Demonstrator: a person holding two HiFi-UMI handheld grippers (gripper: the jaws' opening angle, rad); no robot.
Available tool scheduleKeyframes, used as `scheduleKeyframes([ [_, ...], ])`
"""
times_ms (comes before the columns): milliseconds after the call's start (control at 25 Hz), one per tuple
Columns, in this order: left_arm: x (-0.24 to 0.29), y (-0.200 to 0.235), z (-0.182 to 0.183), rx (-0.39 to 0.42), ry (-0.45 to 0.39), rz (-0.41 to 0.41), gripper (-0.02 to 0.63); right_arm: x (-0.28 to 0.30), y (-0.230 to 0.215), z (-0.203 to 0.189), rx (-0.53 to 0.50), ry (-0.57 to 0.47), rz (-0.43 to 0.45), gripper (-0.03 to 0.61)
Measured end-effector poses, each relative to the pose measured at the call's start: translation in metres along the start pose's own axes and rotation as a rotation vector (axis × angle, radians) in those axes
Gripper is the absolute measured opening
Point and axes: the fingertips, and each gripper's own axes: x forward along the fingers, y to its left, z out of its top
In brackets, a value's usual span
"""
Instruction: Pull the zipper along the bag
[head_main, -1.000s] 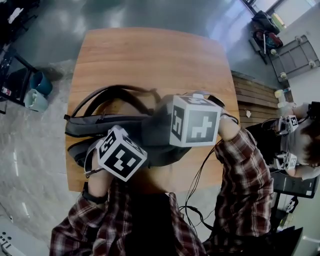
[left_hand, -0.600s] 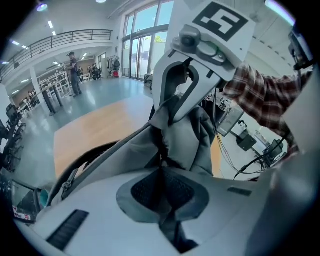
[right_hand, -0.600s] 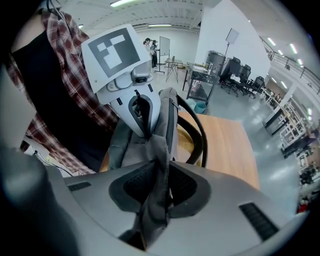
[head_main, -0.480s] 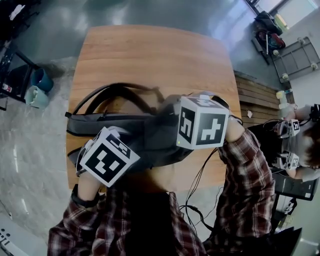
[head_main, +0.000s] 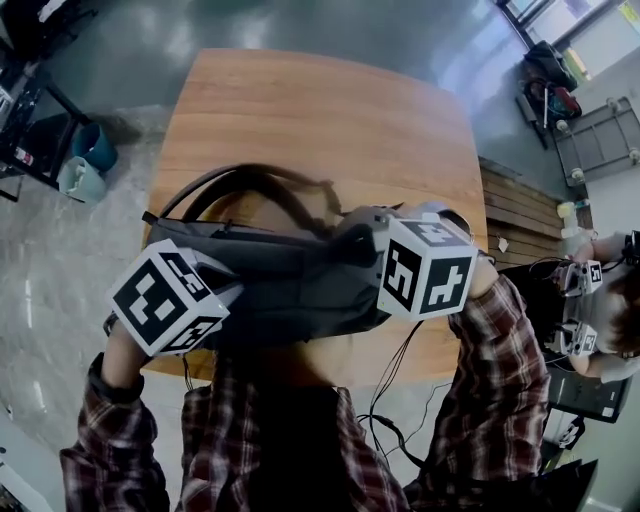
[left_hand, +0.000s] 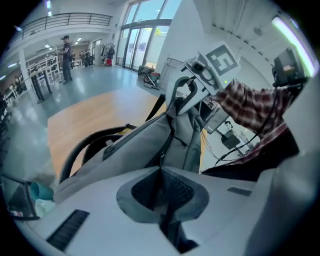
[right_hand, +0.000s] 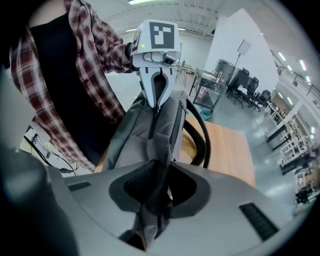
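1. On the grey floor, out past the 9 o'clock edge of the brown wooden worktop (head_main: 320, 110), stands a teal round bin (head_main: 97, 146).
2. The left gripper (head_main: 232, 292) sits at the 9 o'clock end of the grey fabric backpack (head_main: 290, 285), its marker cube toward the person and a plaid sleeve (head_main: 110, 440) behind it. Its jaws have just been closing. In the left gripper view the pads stand almost together, pinched on the slim zipper pull (left_hand: 161, 161), which comes off the dark zipper line running up the bag's ridge.
3. The backpack lies lengthwise across the 6 o'clock half of the worktop, close to the near edge. Its black shoulder straps (head_main: 240, 185) loop out toward 12 o'clock over bare wood. In the left gripper view the bag (left_hand: 145, 140) rises from the jaws toward the other gripper.
4. The right gripper (head_main: 358, 228) is at the bag's 3 o'clock end. In the right gripper view its jaws (right_hand: 157, 185) are partly closed and clamped on a bunched fold of the grey fabric, which hangs down through the gap. The bag (right_hand: 150, 125) stretches away from them to the left gripper (right_hand: 157, 107) at 12 o'clock in that view.
5. Black cables (head_main: 395, 380) hang over the worktop's near edge, at 5 o'clock from the bag.
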Motion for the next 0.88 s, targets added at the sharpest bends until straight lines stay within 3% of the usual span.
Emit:
scheduleKeyframes([
  [400, -0.047, 0.039, -0.062, -0.189, -0.065, 0.017, 0.015, -0.001, -0.004, -0.001, 0.018, 0.005, 0.013, 0.078],
  [680, -0.064, 0.060, -0.104, -0.268, -0.090, 0.047, 0.015, 0.002, -0.001, -0.002, 0.059, 0.026, 0.016, 0.077],
  [880, -0.068, 0.070, -0.101, -0.282, -0.154, 0.025, 0.015, -0.004, -0.014, 0.006, 0.156, 0.031, -0.007, 0.104],
])
